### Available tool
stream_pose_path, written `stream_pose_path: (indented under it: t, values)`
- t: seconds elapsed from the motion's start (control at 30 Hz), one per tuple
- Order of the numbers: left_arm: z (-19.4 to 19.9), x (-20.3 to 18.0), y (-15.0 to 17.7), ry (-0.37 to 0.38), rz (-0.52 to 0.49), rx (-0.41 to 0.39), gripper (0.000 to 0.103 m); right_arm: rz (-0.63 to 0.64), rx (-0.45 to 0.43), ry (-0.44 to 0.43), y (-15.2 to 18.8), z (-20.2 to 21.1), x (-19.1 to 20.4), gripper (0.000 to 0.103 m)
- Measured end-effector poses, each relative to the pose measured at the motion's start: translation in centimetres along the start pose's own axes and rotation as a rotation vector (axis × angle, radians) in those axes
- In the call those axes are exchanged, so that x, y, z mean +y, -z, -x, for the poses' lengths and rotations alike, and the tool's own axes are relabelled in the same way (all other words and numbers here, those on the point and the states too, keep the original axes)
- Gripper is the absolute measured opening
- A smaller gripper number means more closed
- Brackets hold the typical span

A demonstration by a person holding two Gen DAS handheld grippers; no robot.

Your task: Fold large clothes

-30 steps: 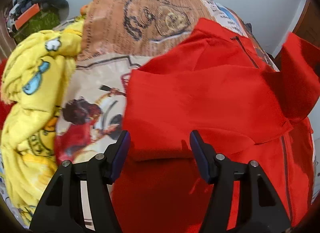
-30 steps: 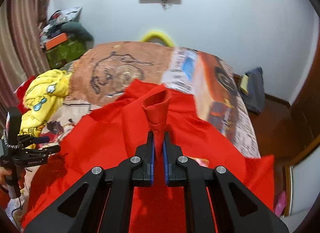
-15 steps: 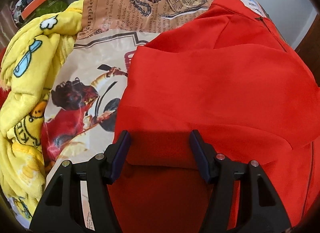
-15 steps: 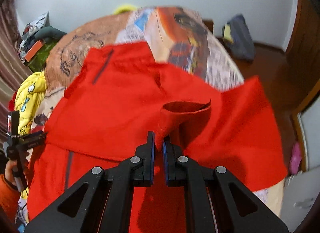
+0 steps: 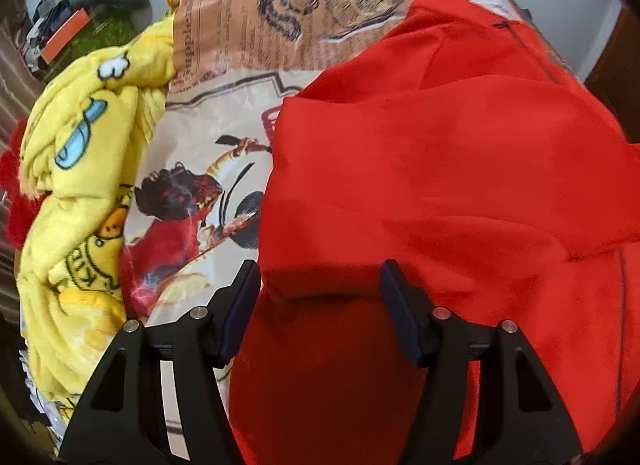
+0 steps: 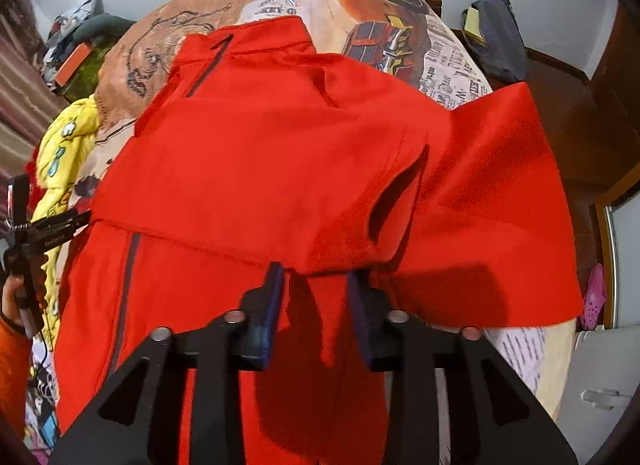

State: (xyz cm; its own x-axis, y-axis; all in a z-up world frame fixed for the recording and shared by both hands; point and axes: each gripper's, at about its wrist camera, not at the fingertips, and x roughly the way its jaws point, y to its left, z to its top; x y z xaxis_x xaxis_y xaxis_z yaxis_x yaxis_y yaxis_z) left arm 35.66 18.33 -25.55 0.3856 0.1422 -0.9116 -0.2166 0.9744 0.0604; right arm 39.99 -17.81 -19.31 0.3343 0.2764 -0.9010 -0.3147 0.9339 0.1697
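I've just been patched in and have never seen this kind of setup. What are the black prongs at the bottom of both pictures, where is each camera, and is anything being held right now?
There is no robot arm: a person holds a two-finger tool in each hand, with a wide-angle camera on each looking along its fingers. One picture comes from the left gripper, the other from the right gripper; the right view also catches the left tool from outside. A red jacket lies spread on a bed with a printed bedcover, beside a crumpled yellow blanket. The right gripper has just been opening; the folded-over sleeve sits at its fingertips, no longer pinched. The left gripper is open above the jacket's edge, holding nothing.
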Motion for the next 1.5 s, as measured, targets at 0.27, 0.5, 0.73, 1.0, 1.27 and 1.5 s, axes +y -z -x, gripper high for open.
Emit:
stream_pose_path:
  t: [0.27, 0.5, 0.73, 1.0, 1.27, 1.5]
  values:
    - [6.0, -2.3, -1.3, 0.062, -0.042, -0.116, 0.062, -0.107, -0.130, 0.009, 0.6, 5.4, -2.9, 0.052]
    - [10.2, -6.4, -3.4, 0.150, -0.073, -0.231, 0.067, -0.294, -0.208, 0.049, 1.5, 8.1, -8.9, 0.057]
    - [10.8, -10.6, -4.1, 0.264, -0.099, -0.251, 0.069, -0.496, -0.114, 0.022, 3.9, 4.6, -14.3, 0.057]
    - [8.3, -13.4, -3.8, 0.285, -0.132, -0.196, 0.069, -0.700, -0.123, -0.048, 5.4, 0.8, -18.2, 0.057]
    - [6.6, -13.1, -3.3, 0.269, -0.118, -0.161, 0.069, -0.745, -0.198, 0.044, 2.7, -0.2, -18.7, 0.057]
    - [6.5, -12.5, -2.8, 0.238, -0.130, -0.162, 0.069, -0.595, -0.251, 0.201, -0.3, 1.3, -16.6, 0.014]
